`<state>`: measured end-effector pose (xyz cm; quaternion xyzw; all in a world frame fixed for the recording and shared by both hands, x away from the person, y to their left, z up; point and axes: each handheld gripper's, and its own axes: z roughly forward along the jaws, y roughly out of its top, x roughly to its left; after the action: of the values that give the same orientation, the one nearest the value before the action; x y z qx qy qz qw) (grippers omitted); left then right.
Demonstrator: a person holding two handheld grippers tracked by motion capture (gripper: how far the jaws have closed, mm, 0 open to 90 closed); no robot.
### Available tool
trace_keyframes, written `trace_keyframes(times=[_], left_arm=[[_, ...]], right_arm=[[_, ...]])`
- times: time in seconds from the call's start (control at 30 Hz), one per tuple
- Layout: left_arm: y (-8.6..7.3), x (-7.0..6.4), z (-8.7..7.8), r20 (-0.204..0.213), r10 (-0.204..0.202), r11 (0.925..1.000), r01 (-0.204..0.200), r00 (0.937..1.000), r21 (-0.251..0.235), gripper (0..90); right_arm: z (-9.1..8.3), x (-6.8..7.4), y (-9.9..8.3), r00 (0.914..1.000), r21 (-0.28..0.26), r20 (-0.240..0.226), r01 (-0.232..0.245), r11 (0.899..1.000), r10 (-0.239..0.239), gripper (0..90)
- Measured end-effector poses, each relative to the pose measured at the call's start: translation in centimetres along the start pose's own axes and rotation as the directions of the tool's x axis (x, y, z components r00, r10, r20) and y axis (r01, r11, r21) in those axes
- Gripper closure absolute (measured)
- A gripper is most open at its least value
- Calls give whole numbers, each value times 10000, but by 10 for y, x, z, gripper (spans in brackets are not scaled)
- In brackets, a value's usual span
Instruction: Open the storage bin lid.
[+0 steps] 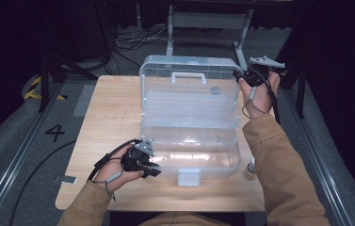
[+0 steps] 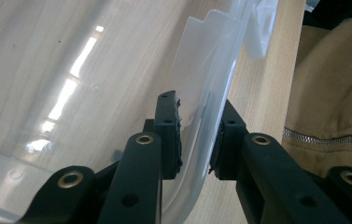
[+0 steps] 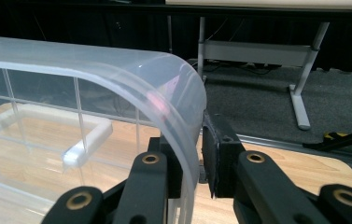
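A clear plastic case (image 1: 189,122) lies open in the middle of the wooden surface (image 1: 109,113), its lid (image 1: 189,77) raised at the far side with a white handle (image 1: 189,76) on it and its base (image 1: 194,153) lying near the person. A white latch (image 1: 189,177) hangs on the near wall of the base.

The left gripper (image 1: 152,165) sits at the near left corner of the base; in the left gripper view its jaws are closed almost together on the thin wall (image 2: 197,140) of that corner, one inside and one outside. The right gripper (image 1: 239,75) is at the far right corner of the lid, and its jaws pinch the curved lid edge (image 3: 187,121) the same way.

A small pale object (image 1: 251,165), too small to make out, lies just right of the base. Beyond the far edge stand a grey metal frame (image 1: 208,28) and loose cables (image 1: 133,42) on a dark grey floor (image 1: 20,136). A painted 4 (image 1: 55,132) marks the floor at left, beside a metal rail (image 1: 15,165). The room behind is dark.
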<state>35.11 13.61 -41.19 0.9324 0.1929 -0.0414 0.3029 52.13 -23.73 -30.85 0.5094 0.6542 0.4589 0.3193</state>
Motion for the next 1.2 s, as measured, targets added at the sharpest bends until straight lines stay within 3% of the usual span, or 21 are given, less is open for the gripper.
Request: trace_keyframes(times=[0.47,1.0,1.2], left_arm=[[0,0,0,20,-150,9999,150,9999,32,754],[1,0,0,49,-236,9997,236,9997,88,752],[1,1,0,50,-230,9997,229,9997,101,751]], right_arm=[[12,-3,-3,9999,-174,31,-96,9998,96,799],[27,-13,-12,9984,-641,-369,-453,9969,429,791],[31,-14,-14,9994,-759,-301,-188,9969,165,792]])
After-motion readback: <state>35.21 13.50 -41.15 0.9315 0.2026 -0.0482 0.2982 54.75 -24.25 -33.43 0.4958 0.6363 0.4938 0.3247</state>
